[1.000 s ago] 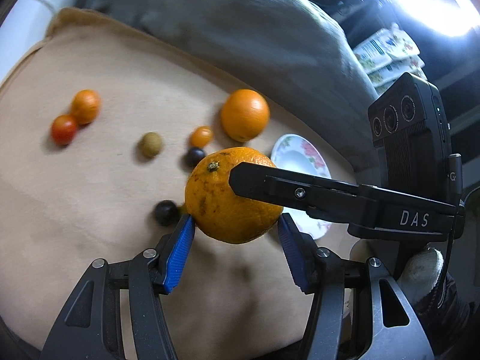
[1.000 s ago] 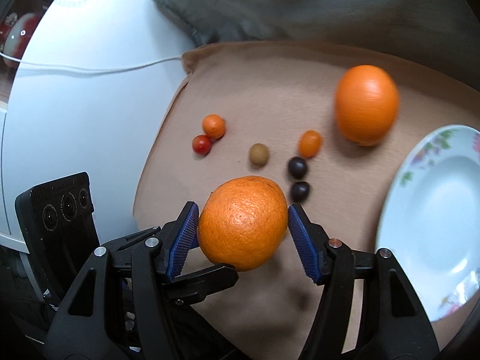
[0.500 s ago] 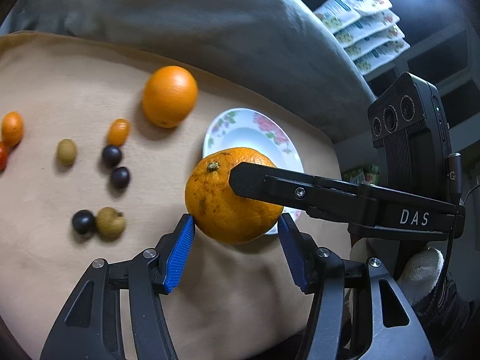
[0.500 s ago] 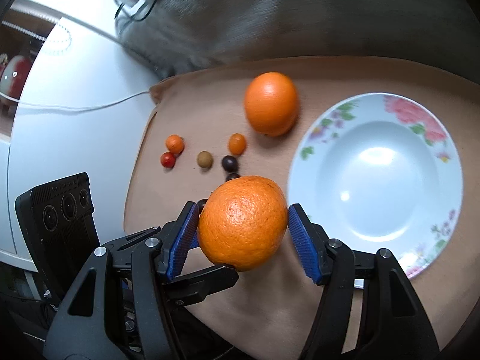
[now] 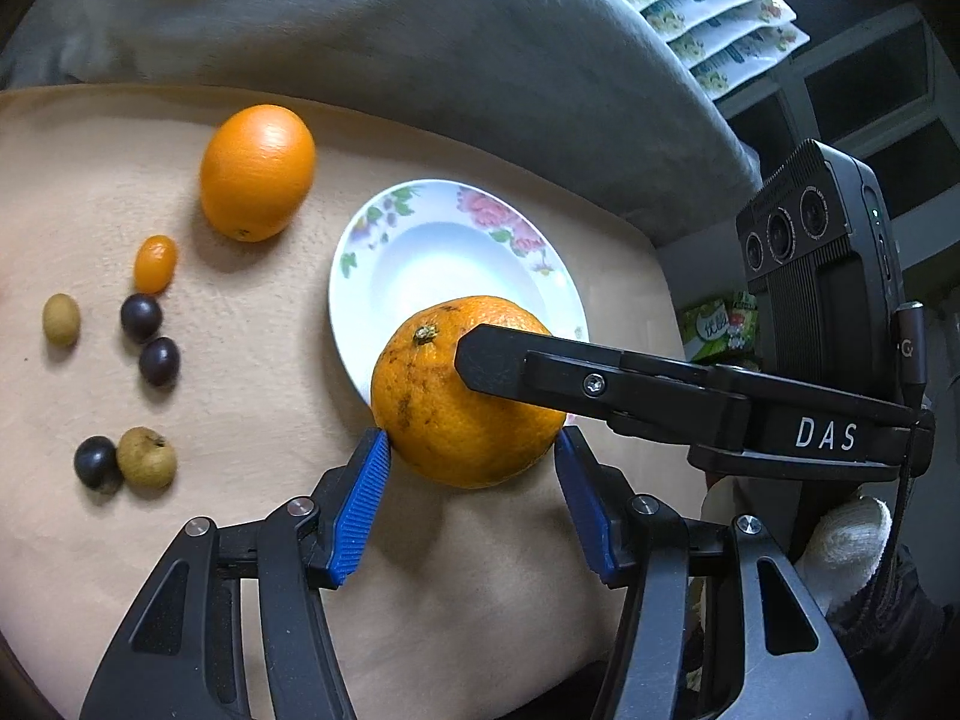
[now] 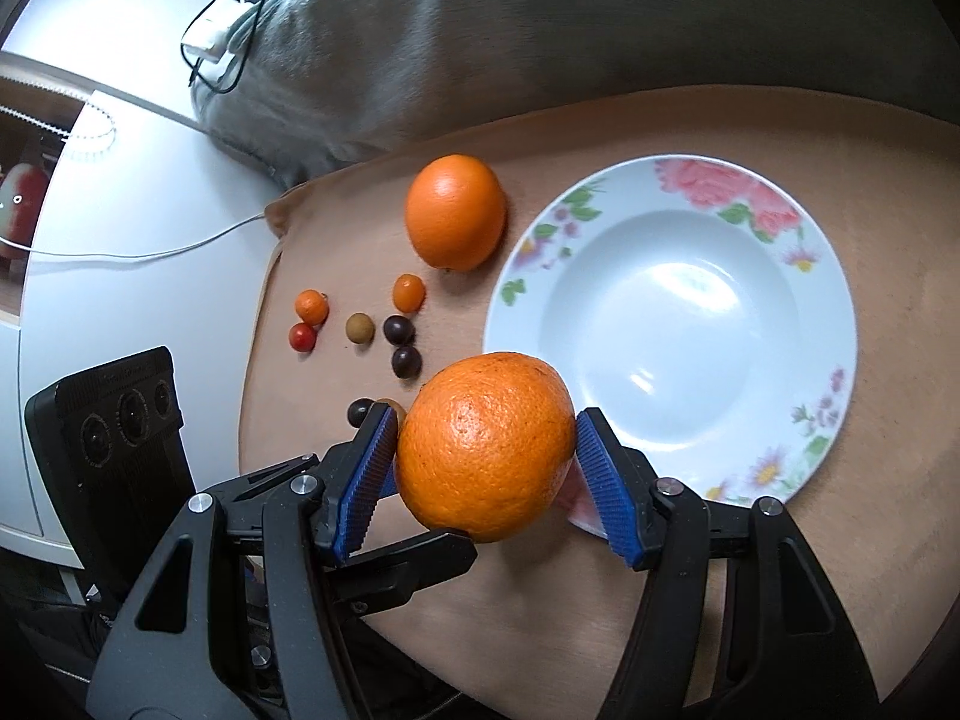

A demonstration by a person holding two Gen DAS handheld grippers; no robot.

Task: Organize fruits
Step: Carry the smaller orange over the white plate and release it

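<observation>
One large orange (image 5: pixel 444 420) (image 6: pixel 480 468) hangs over the near-left rim of the flowered white plate (image 5: pixel 360 252) (image 6: pixel 828 300). Both grippers grip it crosswise. My left gripper (image 5: pixel 471 450) has its blue pads pressed on the orange's sides. The right gripper's black finger (image 5: pixel 540 372) crosses its top. In the right wrist view my right gripper (image 6: pixel 486 444) is shut on the same orange, with a left finger (image 6: pixel 420 558) under it. A second orange (image 5: pixel 258 171) (image 6: pixel 456 213) lies on the tan cloth (image 5: pixel 240 540), left of the plate.
Small fruits lie left of the plate: a kumquat (image 5: pixel 155 263), dark grapes (image 5: pixel 141 317), a longan (image 5: pixel 146 457), a cherry tomato (image 6: pixel 302 336). A grey cushion (image 5: pixel 420 48) borders the cloth behind. A white table with cables (image 6: pixel 120 210) stands left. A gloved hand (image 5: pixel 840 534) holds the right gripper.
Both grippers have carried the orange rightward across the cloth, from over the small fruits to the plate's near-left rim. The grip on the orange is unchanged.
</observation>
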